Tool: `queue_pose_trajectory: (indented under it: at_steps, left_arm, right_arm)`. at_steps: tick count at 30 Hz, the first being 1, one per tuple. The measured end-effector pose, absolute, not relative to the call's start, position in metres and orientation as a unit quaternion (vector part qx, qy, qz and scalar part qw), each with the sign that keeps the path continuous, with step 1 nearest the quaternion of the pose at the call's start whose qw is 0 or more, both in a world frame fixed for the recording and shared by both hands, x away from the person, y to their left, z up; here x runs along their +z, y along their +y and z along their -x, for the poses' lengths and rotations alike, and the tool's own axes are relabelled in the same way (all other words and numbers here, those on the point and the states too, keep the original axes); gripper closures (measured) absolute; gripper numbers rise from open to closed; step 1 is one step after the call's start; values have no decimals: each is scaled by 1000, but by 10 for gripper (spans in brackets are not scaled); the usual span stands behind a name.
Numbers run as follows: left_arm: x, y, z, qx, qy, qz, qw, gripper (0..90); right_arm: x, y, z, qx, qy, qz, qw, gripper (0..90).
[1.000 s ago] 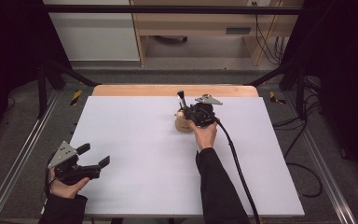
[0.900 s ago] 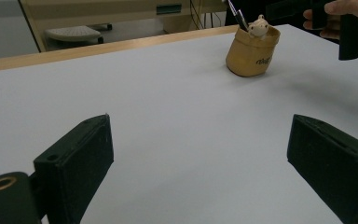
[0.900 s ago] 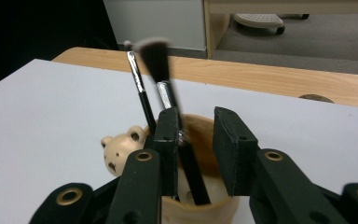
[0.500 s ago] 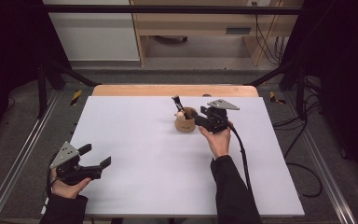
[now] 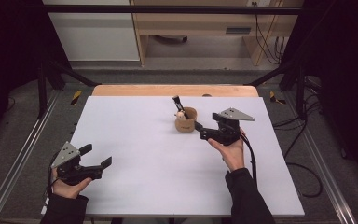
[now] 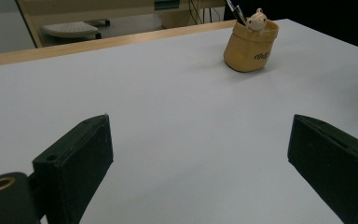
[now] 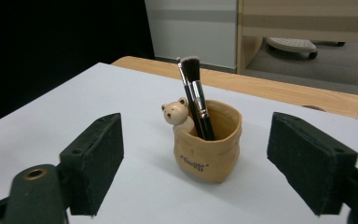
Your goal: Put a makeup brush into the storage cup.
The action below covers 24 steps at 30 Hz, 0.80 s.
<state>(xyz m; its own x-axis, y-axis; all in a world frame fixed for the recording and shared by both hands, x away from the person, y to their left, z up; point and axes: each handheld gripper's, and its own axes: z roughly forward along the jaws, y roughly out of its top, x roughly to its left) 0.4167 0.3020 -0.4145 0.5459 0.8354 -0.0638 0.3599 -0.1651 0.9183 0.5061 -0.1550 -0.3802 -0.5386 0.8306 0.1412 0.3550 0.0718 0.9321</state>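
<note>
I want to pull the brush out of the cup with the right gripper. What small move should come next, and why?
Probably raise the right gripper and ease it toward the brush. Its jaws stand open and apart from the tan cup, level with the cup's body. The brush handle leans out above the rim beside the little bear, so the jaws likely need to close higher, on the handle.

A white surface [image 5: 144, 140] with a bare wooden strip [image 5: 135, 90] along its far edge stands inside a frame of metal rails [image 5: 23, 154]. Yellow-and-black markers [image 5: 76, 97] lie on the grey floor [image 5: 9, 116] off each far corner. Beyond are a white cabinet [image 5: 93, 32] and a wooden shelf unit [image 5: 196, 23], with cables [image 5: 265, 28] hanging at its right end. A grey chair base [image 7: 291, 45] rests beneath the unit.
</note>
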Motion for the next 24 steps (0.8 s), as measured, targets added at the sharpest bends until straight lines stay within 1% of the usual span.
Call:
queue_pose_trajectory:
  at_steps: [7,16,20,24]
  left_arm:
    - [-416,301,-418,236,414,-726,496,59]
    - [-416,300,-418,235,415,-726,496,58]
    - [-416,300,-418,236,414,-726,495,57]
    - [-416,299,-417,236,414,-727,495,56]
  right_arm:
    - [-380,-170,-486,542,699,-412,218,110]
    - [-385,-184,-466,550,697,-402,222,44]
    - [-388,-191,-455,551,696,-398,232,30]
    - [-390,-199,-445,558,691,-395,232,26]
